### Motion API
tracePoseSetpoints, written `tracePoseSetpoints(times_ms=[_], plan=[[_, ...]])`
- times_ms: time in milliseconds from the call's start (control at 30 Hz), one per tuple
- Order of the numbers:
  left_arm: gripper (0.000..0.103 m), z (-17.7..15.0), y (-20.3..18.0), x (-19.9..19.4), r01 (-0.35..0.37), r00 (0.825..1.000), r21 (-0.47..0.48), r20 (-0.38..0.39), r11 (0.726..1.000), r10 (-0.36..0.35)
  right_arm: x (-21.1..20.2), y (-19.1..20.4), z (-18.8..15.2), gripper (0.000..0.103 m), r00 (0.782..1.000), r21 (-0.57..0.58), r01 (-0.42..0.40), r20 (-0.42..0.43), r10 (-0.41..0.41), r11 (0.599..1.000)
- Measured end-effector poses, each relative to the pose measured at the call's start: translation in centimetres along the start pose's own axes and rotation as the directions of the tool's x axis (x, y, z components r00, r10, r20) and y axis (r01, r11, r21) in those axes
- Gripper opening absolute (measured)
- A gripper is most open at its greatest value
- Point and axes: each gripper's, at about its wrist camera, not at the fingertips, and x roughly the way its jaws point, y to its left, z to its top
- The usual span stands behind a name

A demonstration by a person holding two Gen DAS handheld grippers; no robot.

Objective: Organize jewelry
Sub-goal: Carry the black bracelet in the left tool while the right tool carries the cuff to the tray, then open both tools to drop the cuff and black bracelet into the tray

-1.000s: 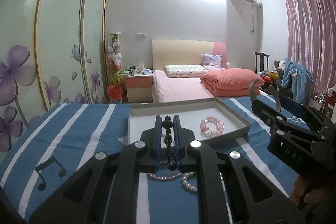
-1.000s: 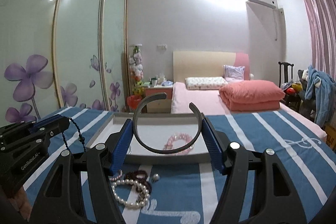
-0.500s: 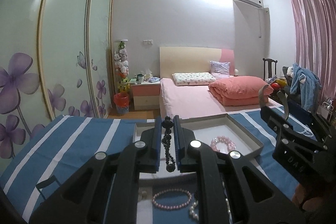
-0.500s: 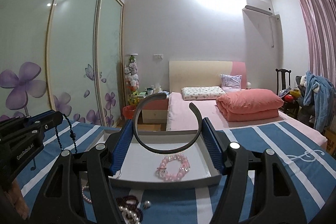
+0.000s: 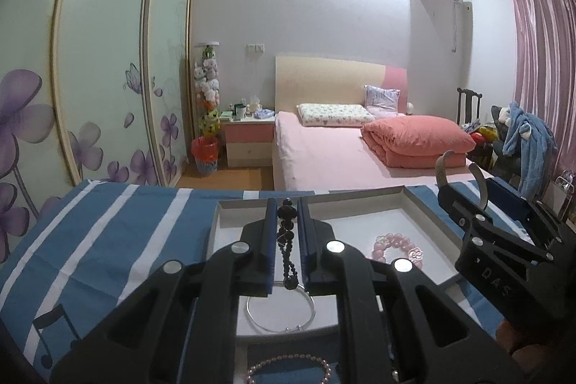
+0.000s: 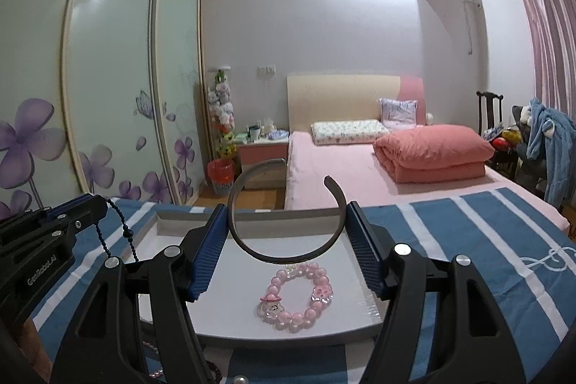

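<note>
Left wrist view: the left tool is clamping together on one black bead strand, which is hanging over the near part of the grey tray. Inside the tray are lying one silver bangle and one pink bead bracelet; a second pink bracelet is lying on the striped worktop before the tray's near edge. The right tool, lettered "DAS", is standing at the tray's right rim. Right wrist view: the right tool is gripping one dark open cuff bangle by its sides above the tray, whose floor is lying bare around the bracelet. The left tool is reading "GenRobot.AI".
</note>
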Motion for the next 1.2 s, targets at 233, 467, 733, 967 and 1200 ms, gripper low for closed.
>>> tracePoseSetpoints(times_ms=[233, 467, 733, 967, 1200], plan=[[0.012, -0.4, 0.3, 2.9, 0.011, 0.999, -0.003, -0.045, 1.0, -0.011, 2.9, 0.0, -0.5, 0.066, 0.996, 0.007, -0.007, -0.091, 0.007, 1.0], [0.012, -1.1, 0.2, 5.4, 0.025, 0.995, -0.004, -0.094, 1.0, -0.026, 5.6, -0.6, -1.1, 0.066, 0.979, 0.043, -0.018, -0.2, 0.026, 0.999], [0.023, -2.0, 0.1, 7.5, 0.041, 0.985, -0.009, -0.165, 0.999, -0.042, 7.4, -0.5, -1.8, 0.067, 0.954, 0.06, -0.034, -0.294, 0.05, 0.998], [0.04, -1.7, 1.8, 6.6, 0.011, 0.988, -0.053, -0.151, 0.999, -0.019, 6.0, -2.0, -1.2, 0.071, 0.961, 0.107, -0.023, -0.273, 0.052, 0.994], [0.04, -1.0, 5.6, 2.8, -0.028, 0.993, -0.13, -0.119, 0.991, 0.012, 2.7, -3.2, -0.5, 0.071, 0.969, 0.129, -0.021, -0.243, 0.052, 0.991]])
